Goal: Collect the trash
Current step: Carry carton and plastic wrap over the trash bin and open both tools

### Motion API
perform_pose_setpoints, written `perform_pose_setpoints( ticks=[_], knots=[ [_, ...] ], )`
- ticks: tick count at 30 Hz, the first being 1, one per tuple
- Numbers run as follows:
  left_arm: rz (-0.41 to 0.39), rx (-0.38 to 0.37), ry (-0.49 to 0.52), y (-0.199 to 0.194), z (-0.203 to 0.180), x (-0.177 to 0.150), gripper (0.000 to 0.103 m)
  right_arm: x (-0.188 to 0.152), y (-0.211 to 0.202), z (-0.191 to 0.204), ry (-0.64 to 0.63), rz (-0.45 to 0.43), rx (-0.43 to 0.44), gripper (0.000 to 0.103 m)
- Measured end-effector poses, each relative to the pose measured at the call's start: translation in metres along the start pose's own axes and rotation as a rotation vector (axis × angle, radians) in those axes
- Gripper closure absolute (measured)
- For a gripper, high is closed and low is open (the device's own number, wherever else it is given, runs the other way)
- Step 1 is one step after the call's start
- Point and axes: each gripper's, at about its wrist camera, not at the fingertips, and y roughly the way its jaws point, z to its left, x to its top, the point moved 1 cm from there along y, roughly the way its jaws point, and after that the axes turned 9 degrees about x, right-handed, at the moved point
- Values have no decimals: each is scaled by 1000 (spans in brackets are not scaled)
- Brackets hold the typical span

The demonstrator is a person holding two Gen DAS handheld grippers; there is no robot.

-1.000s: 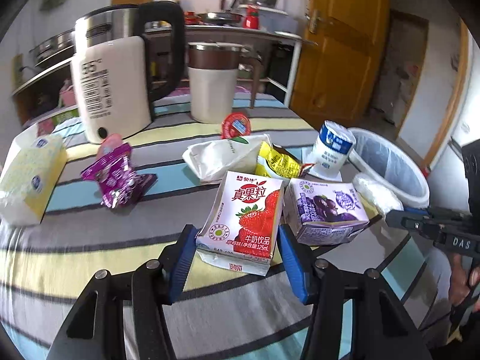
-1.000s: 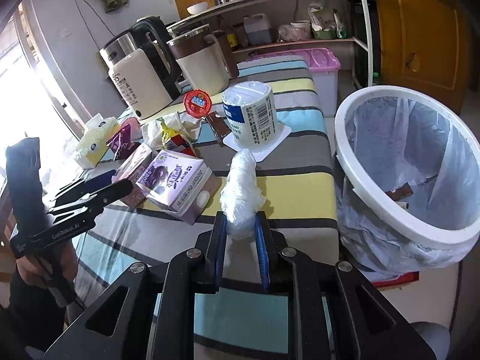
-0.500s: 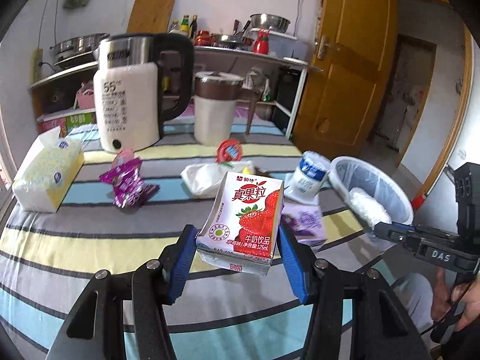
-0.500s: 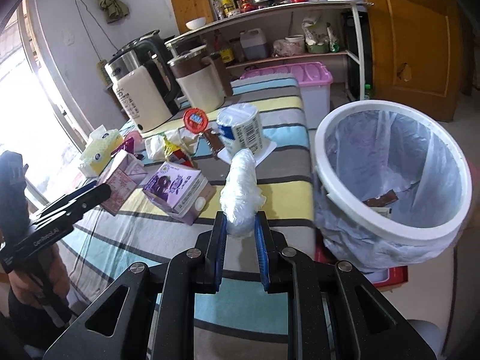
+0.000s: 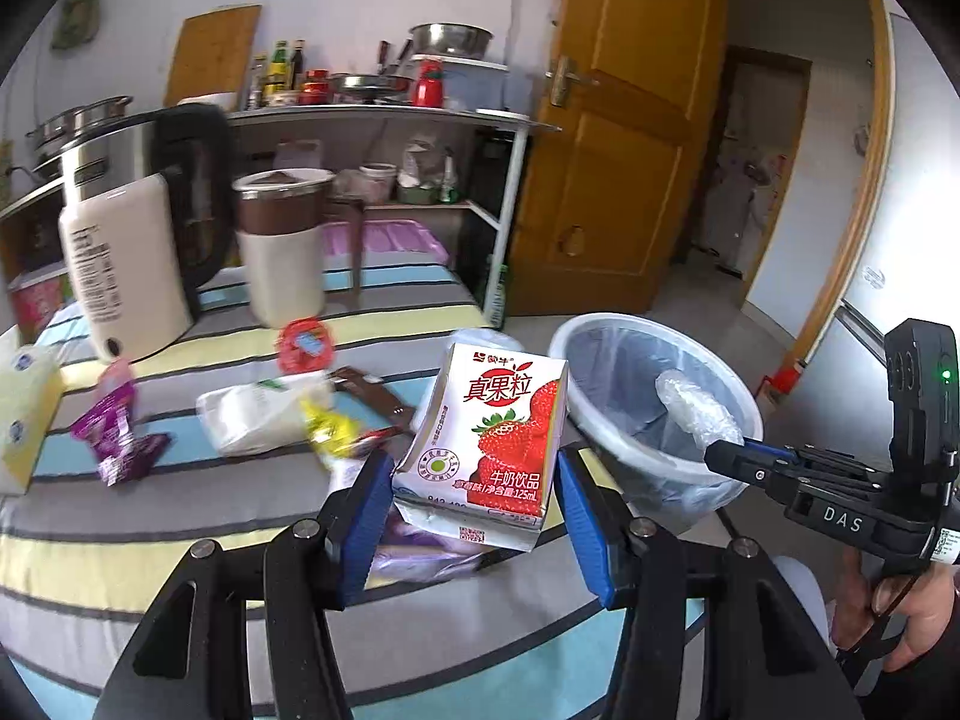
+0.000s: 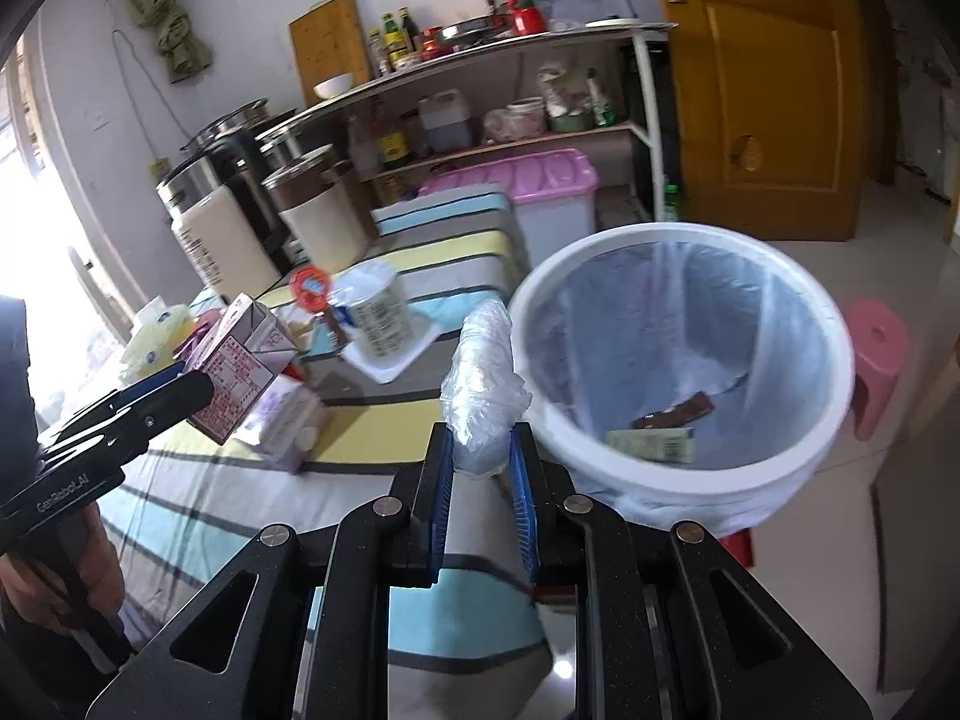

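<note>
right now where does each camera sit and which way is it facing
Left wrist: on the left hand-held gripper, facing over the striped table toward the door; its blue fingers clamp a strawberry milk carton; right hand-held gripper at right.
Right wrist: on the right hand-held gripper, facing the trash bin; it pinches a crumpled plastic bag.
Shared: carton, bag, bin, kettle.

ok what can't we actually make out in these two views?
- Purple carton: left wrist view, mostly hidden behind the strawberry milk carton in the left gripper.
- Trash bin bottom: right wrist view, near rim covers part; the two scraps inside are too small to identify.
- Table trash, e.g. the purple wrapper: motion-blurred, labels unreadable.
- Plastic wad in the right gripper: contents, if any, unclear.
</note>
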Motion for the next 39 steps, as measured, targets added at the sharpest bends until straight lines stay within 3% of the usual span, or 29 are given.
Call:
perform_pose_setpoints(
  ticks=[21, 39],
  knots=[
    [52, -134, 124, 73, -100, 26, 48, 8, -10, -74, 81, -19, -132, 83],
    [115, -192, 134, 107, -121, 28, 47, 9, -2, -97, 107, 7, -154, 79]
  ],
)
